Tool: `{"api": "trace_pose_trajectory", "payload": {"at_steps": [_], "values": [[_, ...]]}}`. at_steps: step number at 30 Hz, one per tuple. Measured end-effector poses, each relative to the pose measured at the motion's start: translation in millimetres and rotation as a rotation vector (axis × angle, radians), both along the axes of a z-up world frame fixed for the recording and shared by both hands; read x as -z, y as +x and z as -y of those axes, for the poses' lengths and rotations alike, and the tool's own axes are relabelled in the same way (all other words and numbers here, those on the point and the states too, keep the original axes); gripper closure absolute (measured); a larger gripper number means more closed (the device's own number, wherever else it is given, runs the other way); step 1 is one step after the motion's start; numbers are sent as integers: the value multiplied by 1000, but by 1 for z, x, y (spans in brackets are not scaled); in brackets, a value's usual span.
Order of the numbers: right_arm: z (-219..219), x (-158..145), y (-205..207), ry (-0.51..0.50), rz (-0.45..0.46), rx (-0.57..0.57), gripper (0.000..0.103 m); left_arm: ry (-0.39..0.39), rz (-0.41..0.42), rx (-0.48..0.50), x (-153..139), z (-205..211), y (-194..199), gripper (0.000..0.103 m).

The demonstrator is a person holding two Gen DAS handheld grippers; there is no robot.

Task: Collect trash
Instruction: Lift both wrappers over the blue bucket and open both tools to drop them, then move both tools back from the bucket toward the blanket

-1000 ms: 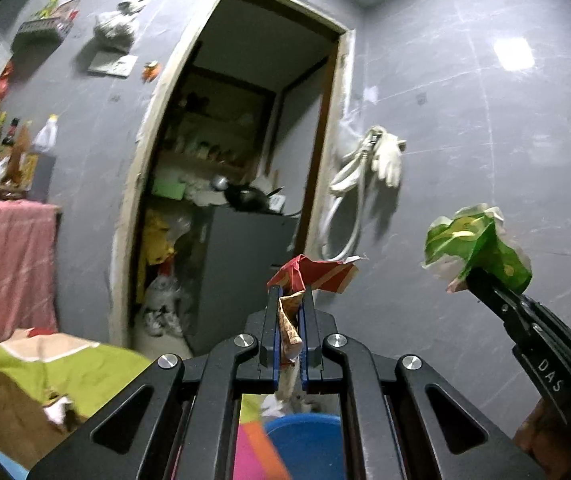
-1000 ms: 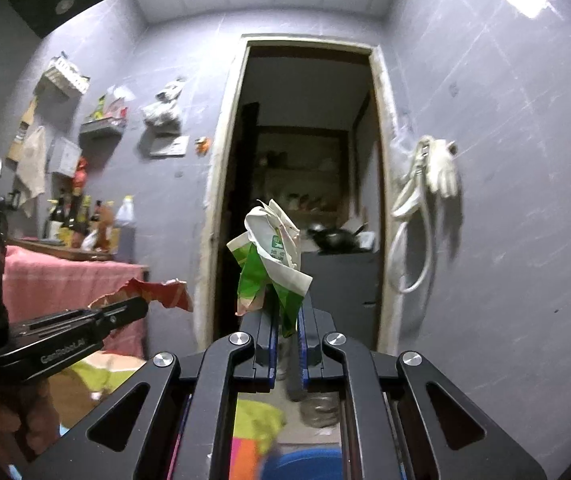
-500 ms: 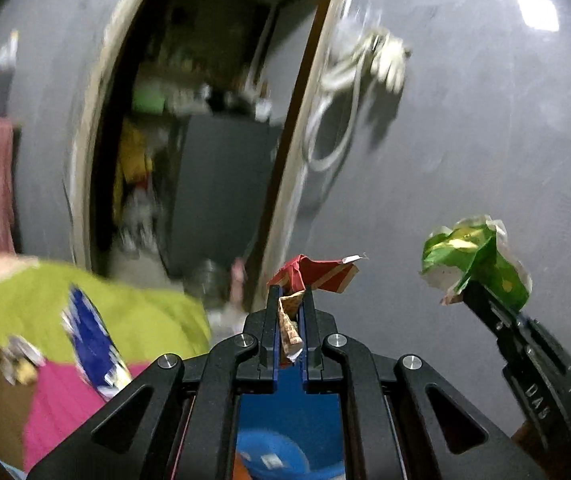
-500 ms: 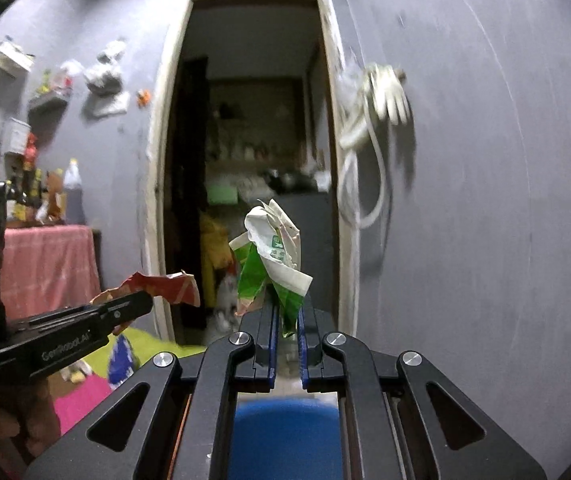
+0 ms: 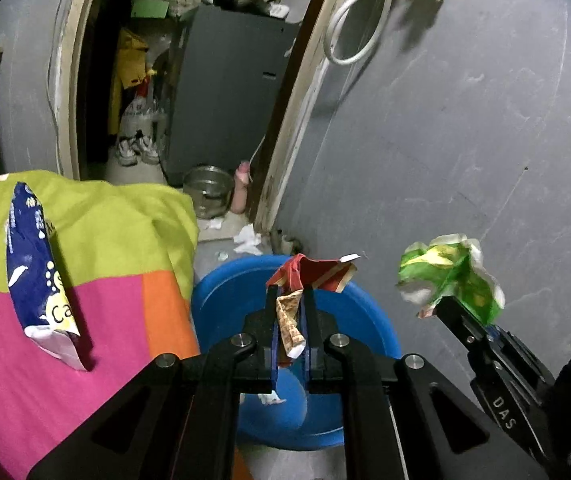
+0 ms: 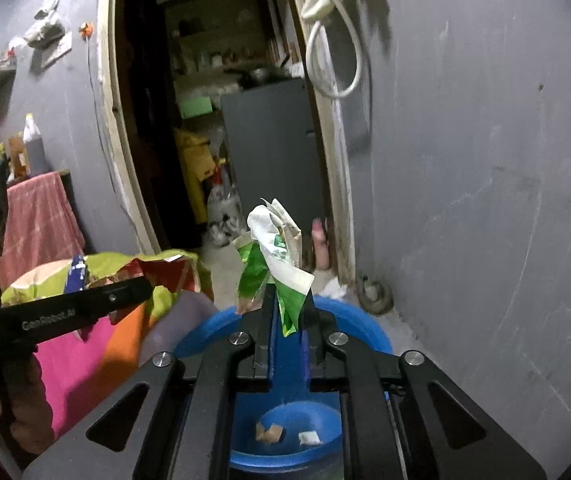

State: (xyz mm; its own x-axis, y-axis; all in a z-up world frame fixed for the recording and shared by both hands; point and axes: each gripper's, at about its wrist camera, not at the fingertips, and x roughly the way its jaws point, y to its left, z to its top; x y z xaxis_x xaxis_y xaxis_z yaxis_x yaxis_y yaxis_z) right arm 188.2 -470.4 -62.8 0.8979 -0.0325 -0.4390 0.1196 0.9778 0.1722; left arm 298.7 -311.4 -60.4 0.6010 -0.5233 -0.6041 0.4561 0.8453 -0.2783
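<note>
**Two scraps held over the blue tub**

The red scrap [image 5: 312,274] is pinched in the left tool [image 5: 290,322]. It is held by a thin, crumpled tail that runs back between the two fingers, while the wider red part sticks out past the tips. The tool is clenched on it. Right under it the blue tub [image 5: 221,292] is seen, with its open mouth facing up. A few small bits of trash are already lying on the tub's floor. So the tub lies straight below and a little ahead of this scrap, and only a drop is needed.

The green scrap [image 6: 275,256] is gripped in the right tool [image 6: 288,320]. It stands up tall from the tips, long way up, with a white flap on top. Its lower end is caught between the fingers. This tool's jaws are opening a little, yet the scrap is seen held between them. In the right view the tub is seen below the fingers, so this scrap also hangs above the tub, near its far rim.

The two tools are side by side, apart, not touching. Both are pointed down toward the tub. The left scrap seems to be nearer the tub's middle; the green one seems closer to the edge by the grey wall [image 5: 465,140].

To the left, a bright cloth [image 5: 97,240] is spread next to the tub, and a blue wrapper [image 5: 33,276] is lying on it. That wrapper looks like trash not yet picked up.
</note>
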Motion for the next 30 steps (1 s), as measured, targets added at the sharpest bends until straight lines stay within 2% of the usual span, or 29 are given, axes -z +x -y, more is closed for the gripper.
{"api": "trace_pose_trajectory", "payload": {"at_steps": [2, 5, 10, 13, 17, 20, 23, 25, 26, 28, 30], "values": [[2, 4, 3, 12, -16, -3, 91, 1, -15, -2, 4, -1, 2, 93], [5, 7, 7, 28, -25, -7, 75, -8, -38, 1, 6, -2, 4, 85], [5, 4, 8, 36, -17, -9, 75, -24, -29, -3, -4, -13, 1, 84], [1, -8, 1, 21, 27, -4, 72, -53, 28, -12, -16, -24, -10, 73], [-6, -34, -16, -2, 117, 2, 52, -72, 122, -35, -42, -43, -28, 69], [-15, -55, -26, -33, 170, -1, 47, -99, 177, -57, -60, -59, -40, 55], [-27, -76, -39, -49, 236, -11, 26, -124, 245, -86, -80, -82, -56, 43], [-35, -88, -46, -57, 270, -19, 24, -129, 289, -109, -92, -97, -65, 36], [-41, -94, -50, -64, 285, -20, 22, -133, 307, -120, -96, -103, -69, 30], [-49, -103, -56, -79, 310, -8, 15, -144, 343, -146, -105, -118, -80, 23], [-59, -112, -63, -86, 344, -5, 0, -153, 381, -176, -114, -136, -91, 15]]}}
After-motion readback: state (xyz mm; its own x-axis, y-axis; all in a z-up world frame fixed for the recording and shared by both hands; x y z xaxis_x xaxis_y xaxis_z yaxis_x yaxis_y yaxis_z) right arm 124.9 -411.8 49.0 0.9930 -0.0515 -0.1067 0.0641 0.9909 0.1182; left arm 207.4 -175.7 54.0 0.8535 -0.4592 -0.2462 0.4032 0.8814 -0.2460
